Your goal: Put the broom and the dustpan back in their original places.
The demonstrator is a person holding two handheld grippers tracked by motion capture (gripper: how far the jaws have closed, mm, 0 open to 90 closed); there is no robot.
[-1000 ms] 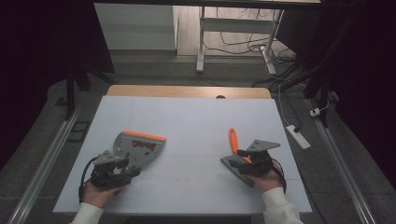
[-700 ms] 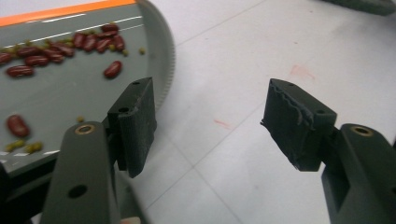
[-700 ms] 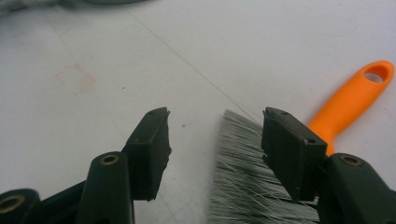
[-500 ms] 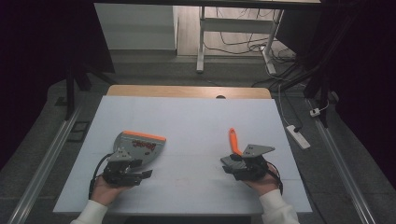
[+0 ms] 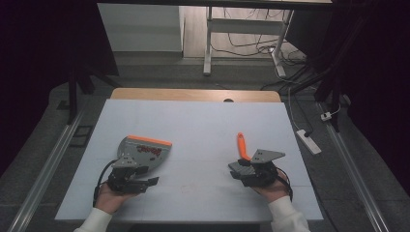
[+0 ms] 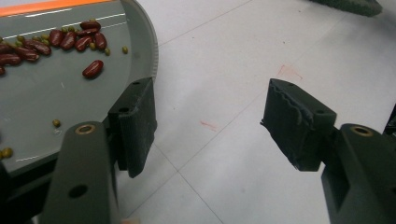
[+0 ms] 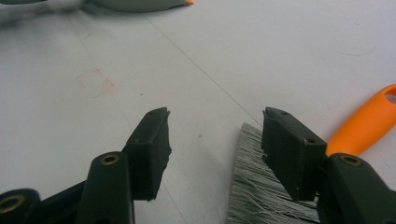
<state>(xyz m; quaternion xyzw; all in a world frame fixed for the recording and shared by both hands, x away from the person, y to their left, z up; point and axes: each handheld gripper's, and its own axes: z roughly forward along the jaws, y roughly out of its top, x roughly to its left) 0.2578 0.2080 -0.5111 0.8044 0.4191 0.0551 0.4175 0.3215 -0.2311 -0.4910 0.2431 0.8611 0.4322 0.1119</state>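
A grey dustpan [image 5: 145, 149] with an orange front edge lies left of centre on the white table [image 5: 203, 121]. In the left gripper view the dustpan [image 6: 70, 93] holds several red beans [image 6: 92, 69] and small green ones. My left gripper [image 5: 147, 178] sits just in front of it, open [image 6: 208, 112], with its left jaw beside the pan's rim and only bare table between the jaws. A brush with an orange handle [image 5: 241, 145] lies at the right. My right gripper [image 5: 235, 169] is open [image 7: 215, 126], and the grey bristles [image 7: 252, 186] lie under its right jaw beside the orange handle [image 7: 364, 123].
Faint red marks [image 7: 95, 81] show on the white table between the two grippers. A wooden strip [image 5: 193, 94] edges the table's far side. A power strip [image 5: 309, 141] lies on the floor to the right, and table legs and cables [image 5: 241, 43] stand beyond.
The left gripper has turned a little to the right beside the dustpan. The right gripper has shifted slightly left. Dustpan and brush lie where they were.
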